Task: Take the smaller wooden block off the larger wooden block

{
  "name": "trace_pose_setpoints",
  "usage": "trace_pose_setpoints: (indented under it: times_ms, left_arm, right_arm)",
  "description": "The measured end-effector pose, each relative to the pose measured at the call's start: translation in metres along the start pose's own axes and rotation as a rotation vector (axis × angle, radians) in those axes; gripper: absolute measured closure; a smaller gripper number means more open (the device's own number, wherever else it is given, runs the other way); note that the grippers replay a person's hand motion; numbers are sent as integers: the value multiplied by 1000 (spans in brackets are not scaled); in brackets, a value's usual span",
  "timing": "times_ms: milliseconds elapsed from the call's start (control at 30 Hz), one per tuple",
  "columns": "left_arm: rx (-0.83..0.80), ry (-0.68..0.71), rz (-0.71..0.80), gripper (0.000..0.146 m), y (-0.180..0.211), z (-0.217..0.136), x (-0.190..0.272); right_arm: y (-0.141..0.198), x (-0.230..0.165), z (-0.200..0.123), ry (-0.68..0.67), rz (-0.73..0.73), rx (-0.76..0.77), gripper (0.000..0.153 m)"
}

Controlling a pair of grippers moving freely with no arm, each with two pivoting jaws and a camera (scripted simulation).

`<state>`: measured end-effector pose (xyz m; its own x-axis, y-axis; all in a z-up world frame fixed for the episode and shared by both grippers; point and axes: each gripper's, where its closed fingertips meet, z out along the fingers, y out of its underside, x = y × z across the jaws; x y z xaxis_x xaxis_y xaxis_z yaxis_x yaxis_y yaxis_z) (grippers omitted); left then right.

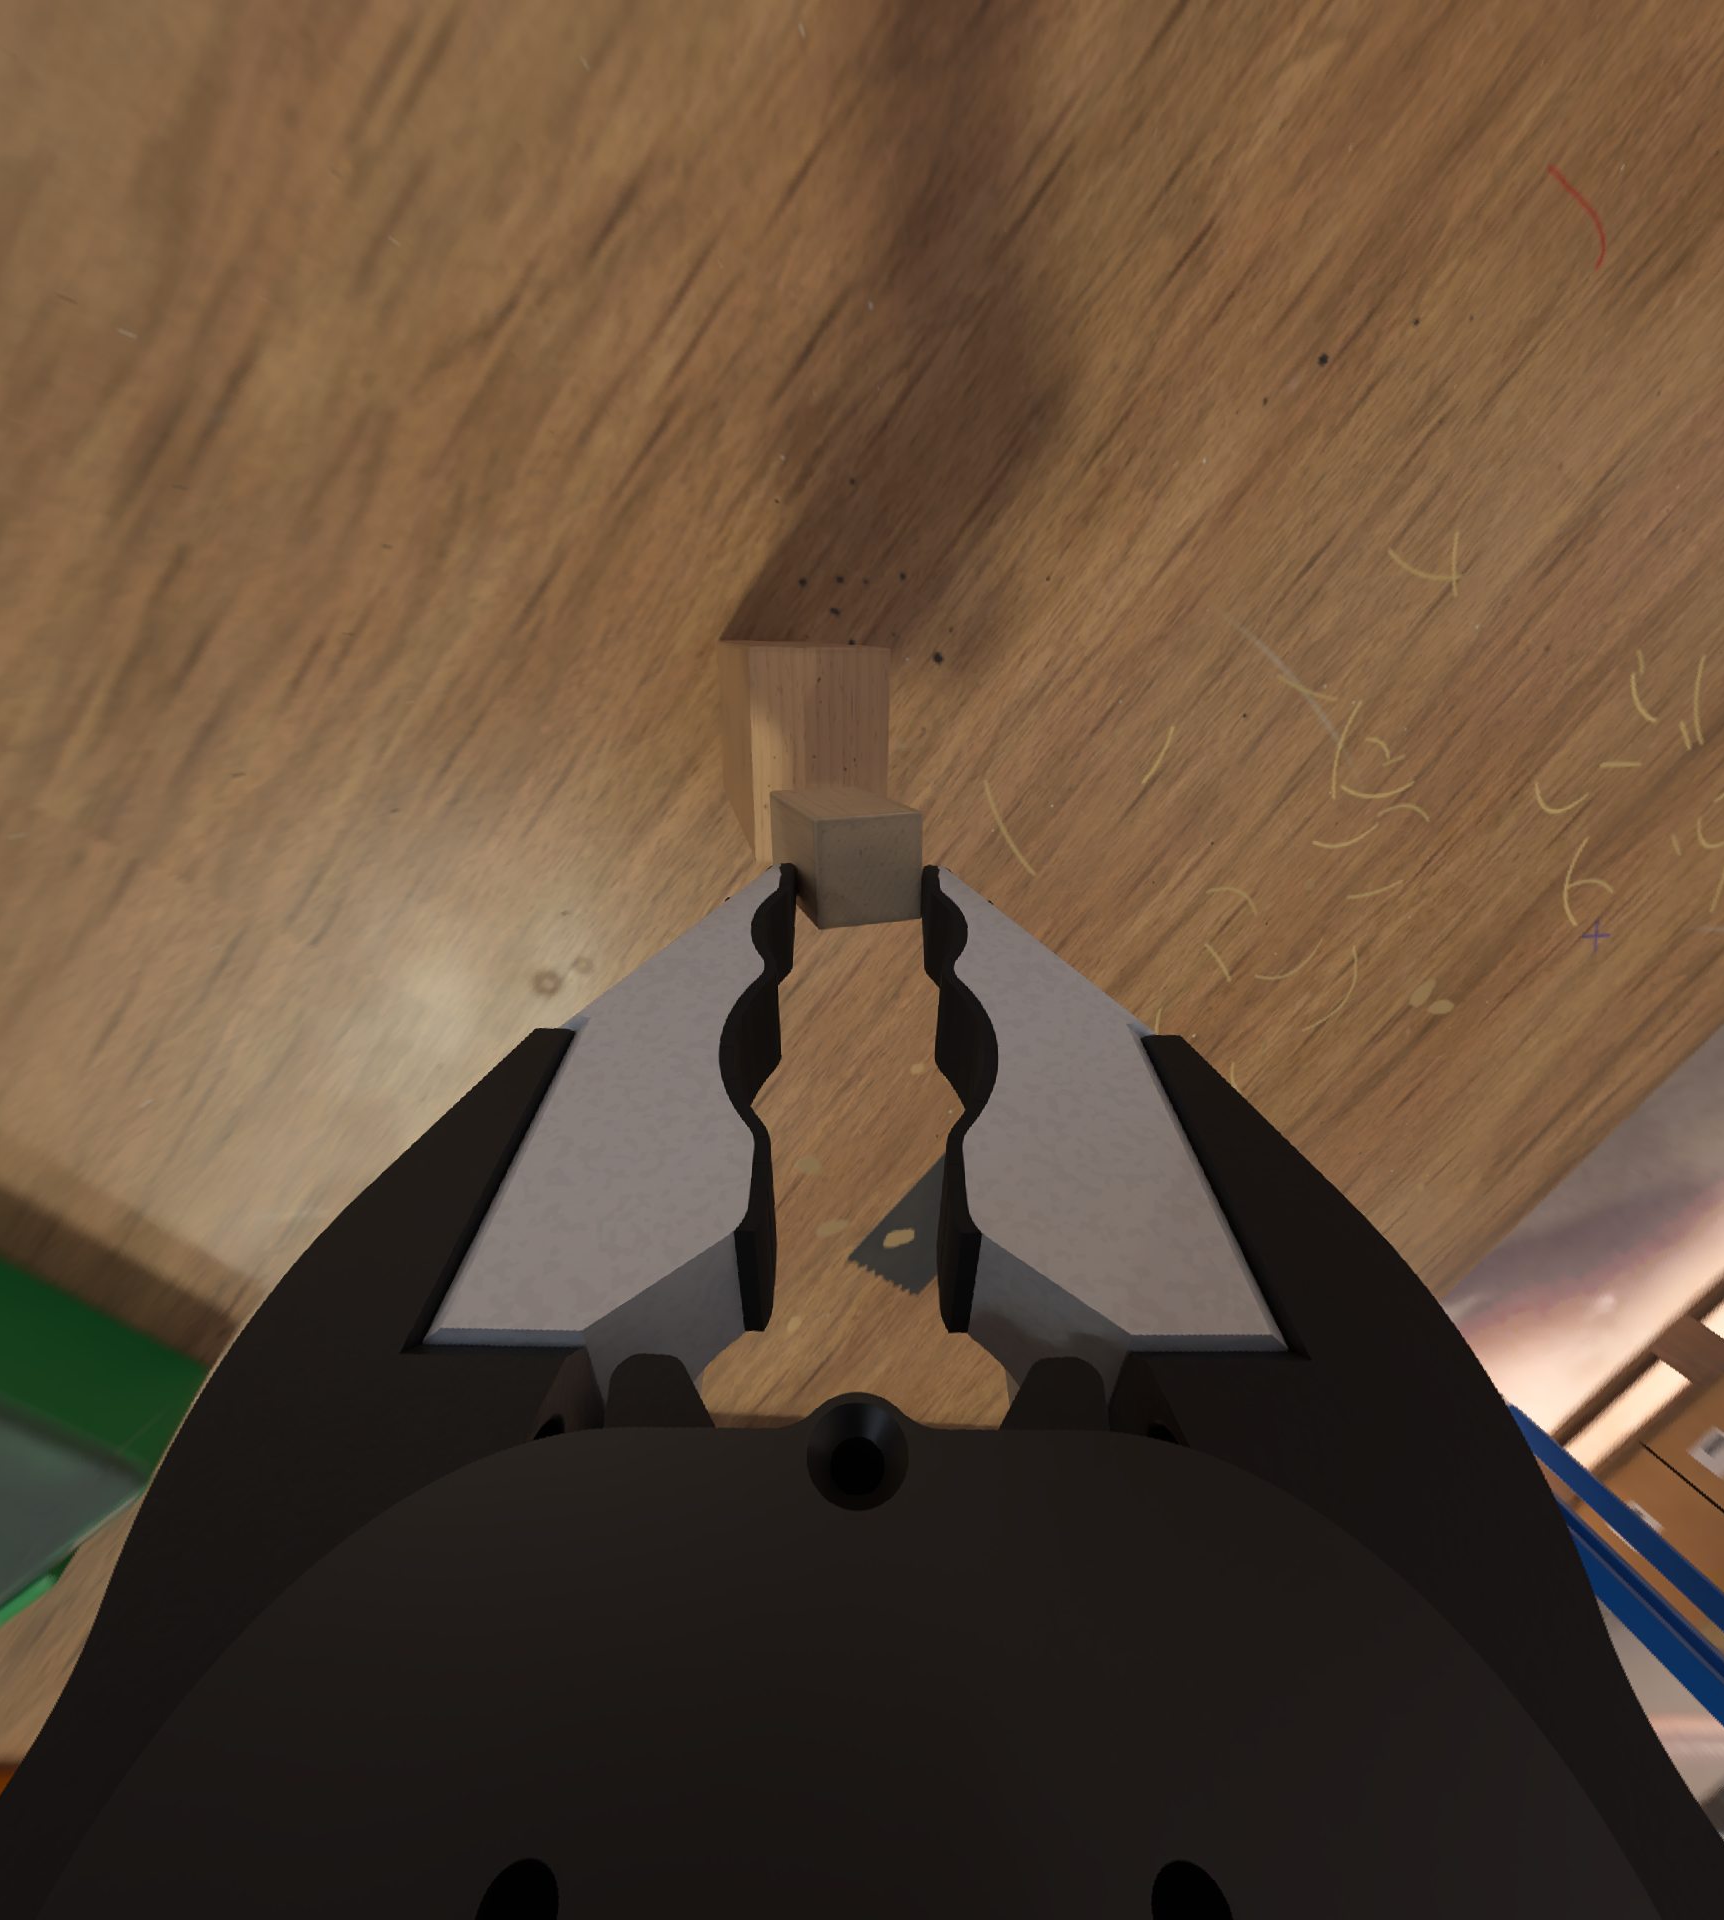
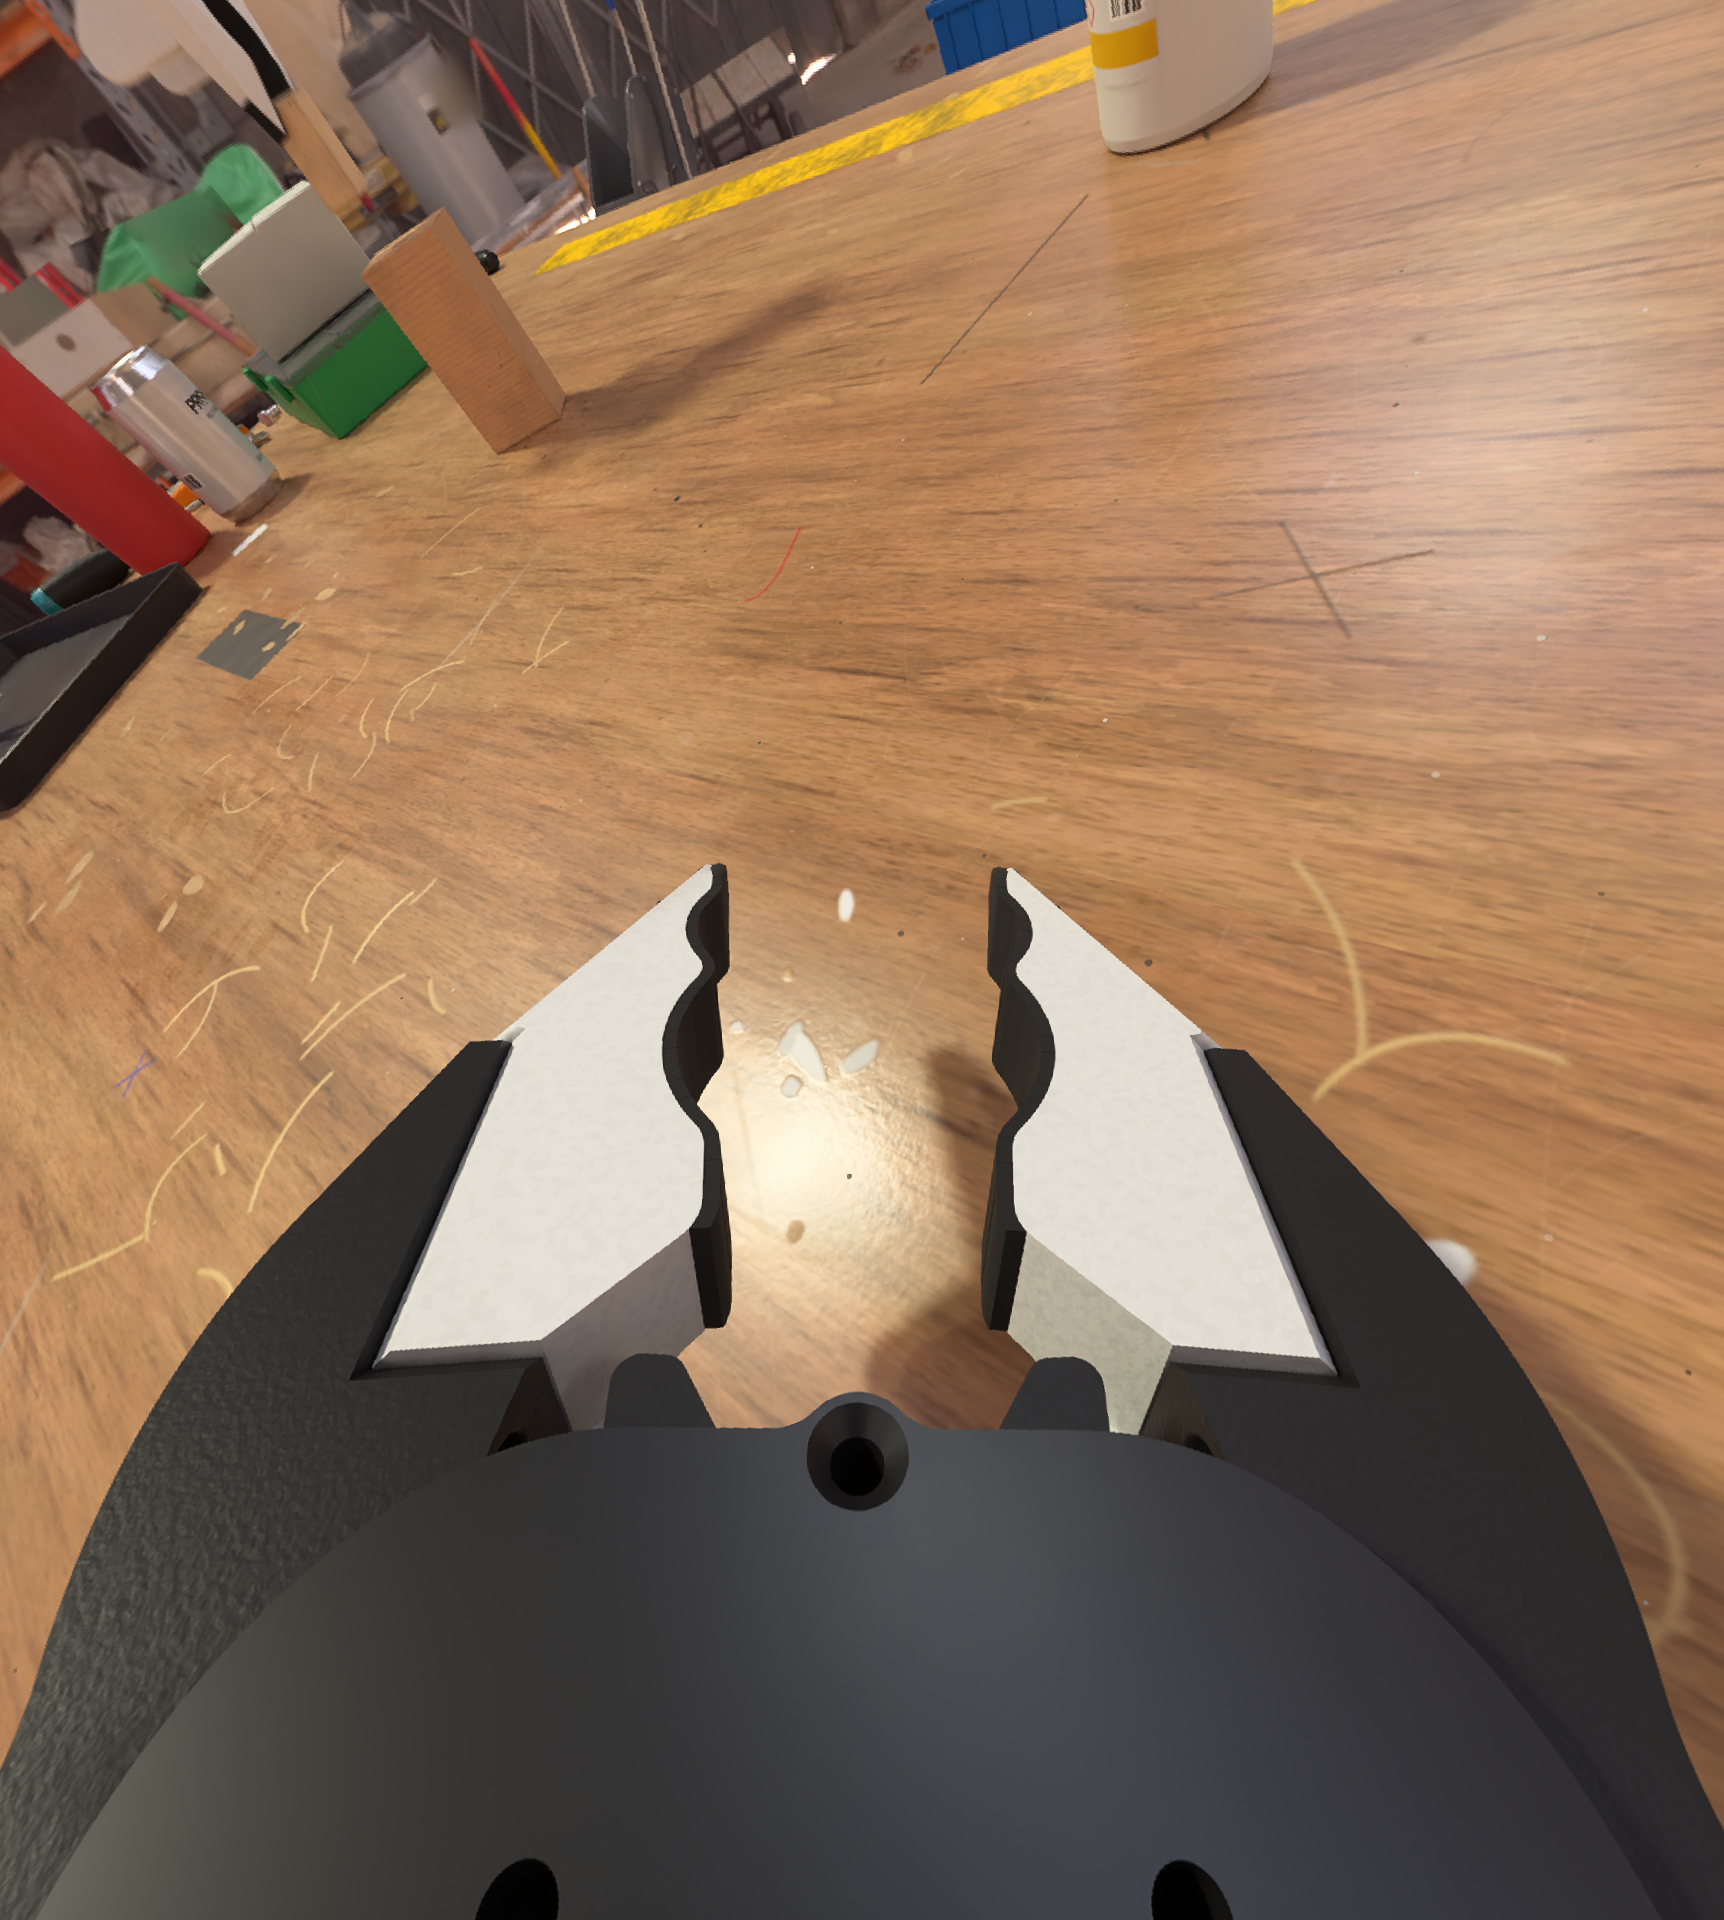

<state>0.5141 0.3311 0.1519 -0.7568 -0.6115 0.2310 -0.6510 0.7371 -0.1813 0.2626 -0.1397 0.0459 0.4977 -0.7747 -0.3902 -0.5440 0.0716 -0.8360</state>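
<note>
In the left wrist view I look down on the larger wooden block [image 1: 816, 717], which stands upright on the wooden table [image 1: 318, 520]. My left gripper [image 1: 856, 883] is shut on the smaller wooden block [image 1: 853, 868], a pale cube pinched at the fingertips in front of the larger block's top. In the right wrist view the larger block [image 2: 468, 327] stands far left. The left gripper [image 2: 183, 47] hangs above it with a tan piece [image 2: 318, 145] beneath, apart from the block's top. My right gripper [image 2: 858, 873] is open and empty over the table.
A green bin [image 2: 349, 374], a silver can [image 2: 193, 436], a red cylinder [image 2: 37, 436] and a black tray [image 2: 37, 686] line the table's left side. A white bottle [image 2: 1180, 73] stands far right by a yellow stripe [image 2: 816, 156]. The table edge [image 1: 1523, 1226] shows lower right.
</note>
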Motion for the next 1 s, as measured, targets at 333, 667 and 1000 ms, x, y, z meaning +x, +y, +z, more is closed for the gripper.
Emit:
trace_pose_setpoints:
  times_ms: [333,667,1000]
  left_arm:
    - [173,-297,-26,122,-25,-138,43]
    - [810,-274,-172,122,-78,-263,117]
    - [1127,-317,-24,122,-85,-391,205]
  right_arm:
    - [-2,3,-3,11,-7,7,103]
    - [1,-4,0,7,-37,-6,103]
    - [-3,-1,-2,22,-34,10,104]
